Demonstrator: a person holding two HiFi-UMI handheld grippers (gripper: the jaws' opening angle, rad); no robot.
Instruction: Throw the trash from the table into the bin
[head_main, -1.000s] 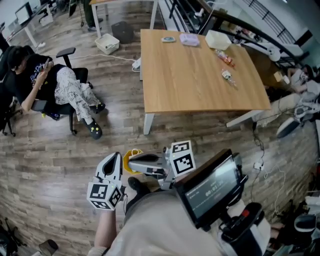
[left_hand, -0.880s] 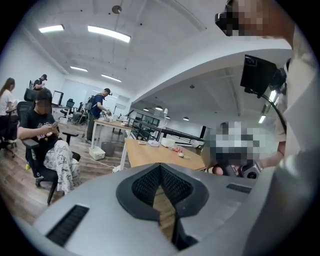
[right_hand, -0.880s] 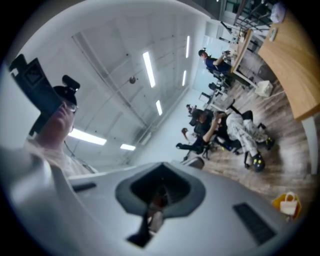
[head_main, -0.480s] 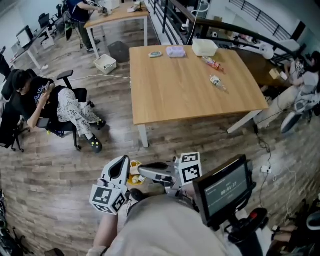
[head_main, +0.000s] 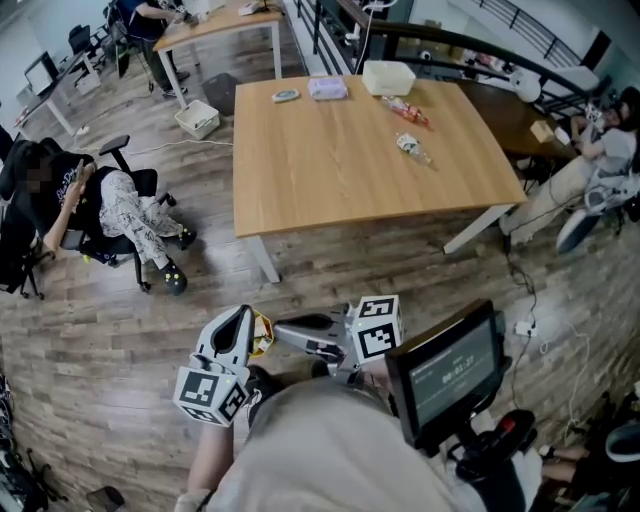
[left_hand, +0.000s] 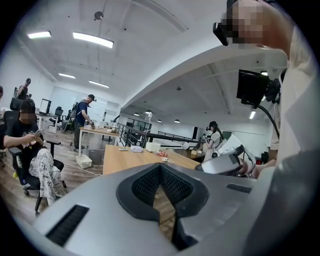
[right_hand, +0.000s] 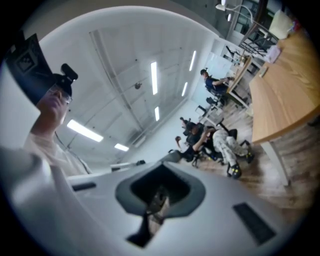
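As left gripper (head_main: 240, 318) aims forward, right gripper (head_main: 280, 328) crosses.

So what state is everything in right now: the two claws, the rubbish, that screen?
Left gripper: shut, empty.
Right gripper: shut, empty.
Wrappers: lying on the table, not yet picked up.
Screen: lit.
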